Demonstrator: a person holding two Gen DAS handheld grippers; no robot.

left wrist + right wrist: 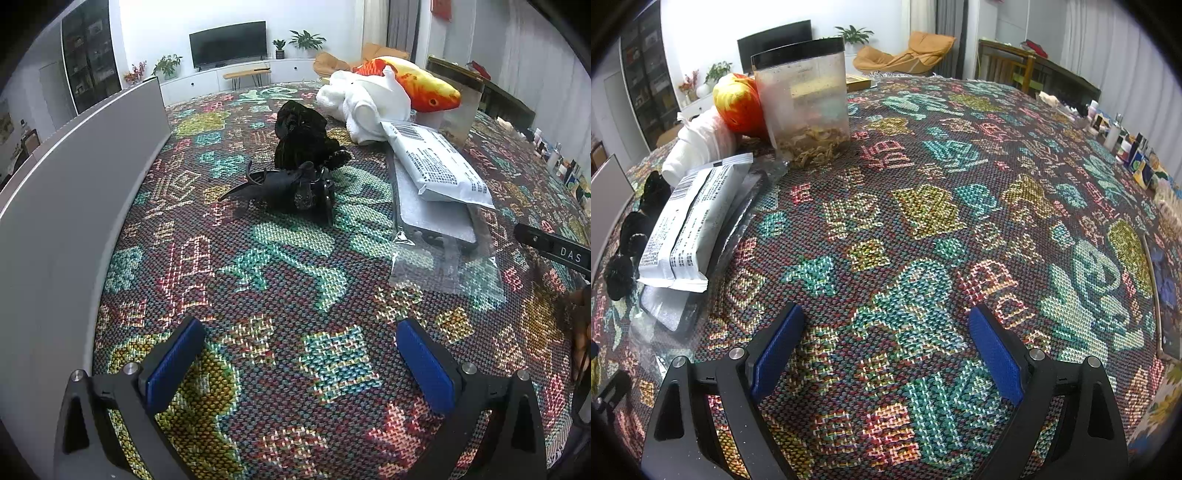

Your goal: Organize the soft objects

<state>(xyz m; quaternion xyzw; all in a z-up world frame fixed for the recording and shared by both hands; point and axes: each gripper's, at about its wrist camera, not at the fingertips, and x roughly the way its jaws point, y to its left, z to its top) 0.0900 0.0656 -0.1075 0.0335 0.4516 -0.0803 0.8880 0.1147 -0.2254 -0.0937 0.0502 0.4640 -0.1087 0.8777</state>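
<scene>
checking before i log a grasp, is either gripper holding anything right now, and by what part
Nothing is held. The left gripper and right gripper both hang open over the woven patterned tablecloth, with only cloth between their blue pads.

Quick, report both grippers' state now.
Left gripper: open, holding nothing, over the patterned cloth.
Right gripper: open, holding nothing.
</scene>
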